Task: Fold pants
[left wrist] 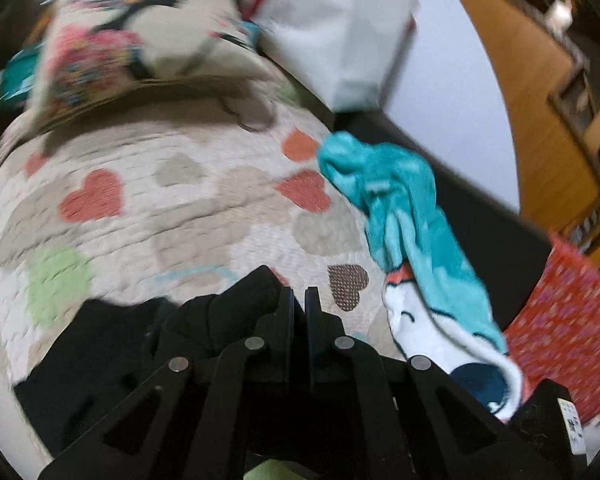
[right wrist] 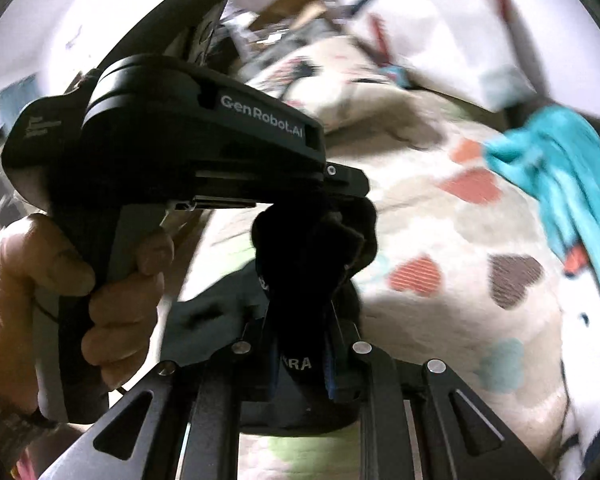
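Observation:
The black pants (left wrist: 112, 344) lie bunched on a bed with a cream heart-patterned quilt (left wrist: 172, 208). My left gripper (left wrist: 299, 300) has its jaws nearly together, and black cloth bunches against its left finger. In the right wrist view my right gripper (right wrist: 300, 312) is shut on a thick wad of the black pants (right wrist: 312, 256), lifted above the quilt (right wrist: 440, 220). The left gripper's body (right wrist: 204, 140), held by a hand (right wrist: 80, 280), sits just above and left of that wad, its fingers hidden in the cloth.
A teal and white garment (left wrist: 412, 232) lies on the quilt's right side, also in the right wrist view (right wrist: 568, 184). A printed pillow (left wrist: 132, 40) and a white bag (left wrist: 340, 28) sit at the bed's far end. A red patterned cloth (left wrist: 568, 332) is at the right.

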`<state>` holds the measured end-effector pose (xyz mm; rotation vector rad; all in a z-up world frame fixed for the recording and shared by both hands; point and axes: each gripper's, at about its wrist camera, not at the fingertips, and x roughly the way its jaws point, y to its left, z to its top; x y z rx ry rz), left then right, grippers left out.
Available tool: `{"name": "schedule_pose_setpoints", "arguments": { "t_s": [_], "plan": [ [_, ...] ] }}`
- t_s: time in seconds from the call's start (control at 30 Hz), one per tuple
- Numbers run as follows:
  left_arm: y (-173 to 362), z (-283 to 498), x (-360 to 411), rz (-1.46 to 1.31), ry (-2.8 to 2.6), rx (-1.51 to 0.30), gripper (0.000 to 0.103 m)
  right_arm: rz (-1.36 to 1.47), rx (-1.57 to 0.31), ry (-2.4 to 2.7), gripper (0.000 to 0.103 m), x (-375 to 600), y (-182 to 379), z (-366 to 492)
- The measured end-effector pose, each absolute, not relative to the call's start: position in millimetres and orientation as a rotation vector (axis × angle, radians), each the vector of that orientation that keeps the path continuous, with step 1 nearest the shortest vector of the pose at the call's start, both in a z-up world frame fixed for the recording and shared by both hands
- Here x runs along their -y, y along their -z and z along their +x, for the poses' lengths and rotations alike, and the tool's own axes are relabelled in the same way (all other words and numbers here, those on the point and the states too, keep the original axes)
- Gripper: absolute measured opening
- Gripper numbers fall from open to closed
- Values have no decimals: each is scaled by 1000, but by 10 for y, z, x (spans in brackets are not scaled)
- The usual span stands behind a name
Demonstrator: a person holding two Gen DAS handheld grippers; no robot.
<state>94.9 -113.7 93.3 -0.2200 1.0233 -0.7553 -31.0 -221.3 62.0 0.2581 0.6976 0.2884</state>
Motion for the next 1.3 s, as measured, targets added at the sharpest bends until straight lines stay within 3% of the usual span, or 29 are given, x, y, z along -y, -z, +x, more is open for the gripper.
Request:
{"name": "schedule_pose_setpoints", "arguments": {
  "t_s": [0.27,0.33,0.57,0.83,0.93,1.0,1.07,1.3],
  "plan": [
    [-643,872,-240,-558,647,-985,5,49,-735,-463,18,1224,-612,-237],
    [-456,847,-523,-643,621,-985,0,-8,-750,-484,18,987,-511,-223],
    [-137,803,-1024,-767,567,-970,0,-179,-844,-512,18,361,-23,-181],
    [97,836,-1303,-788,412,-1003,0,-306,-828,-492,18,89,149,-261],
    [212,837,-1316,-702,270,-1083,0,-341,-811,-474,23,27,148,-331],
    [337,830,-1348,-693,190,-1136,0,-370,-801,-486,36,-15,154,-404],
    [499,811,-1433,-739,138,-1193,0,-373,-797,-540,60,-29,139,-518],
    [188,544,-1582,-745,101,-1062,0,-360,-734,-607,66,278,-219,-842]
  ]
}}
